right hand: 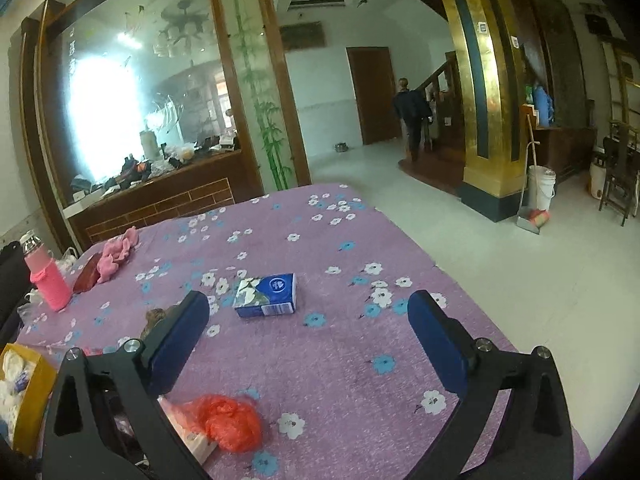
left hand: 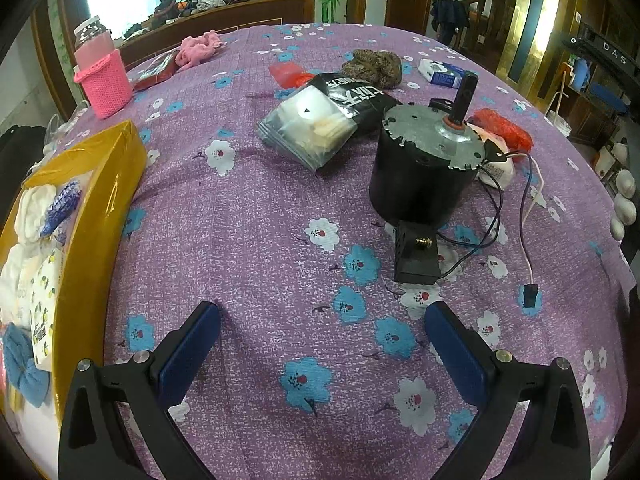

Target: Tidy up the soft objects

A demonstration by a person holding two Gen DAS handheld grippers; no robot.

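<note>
Both grippers sit wide apart at the fingers and hold nothing: my left gripper hangs over bare cloth near the table's front edge; my right gripper looks across the far right corner. Soft things already lie in the yellow box at the left edge; more wait outside it. I see a red bag just under my right fingers, crumpled, feather-light and likely slippery, so I would pinch it through the bunched middle; the tissue pack ahead is squashy but holds its shape, best taken across its short sides. A brown knit and a pink knit lie toward the far edge, limp, safe to grab anywhere thick. That motor mid-table is hard and heavy-looking; I would leave it, minding its wires.
</note>
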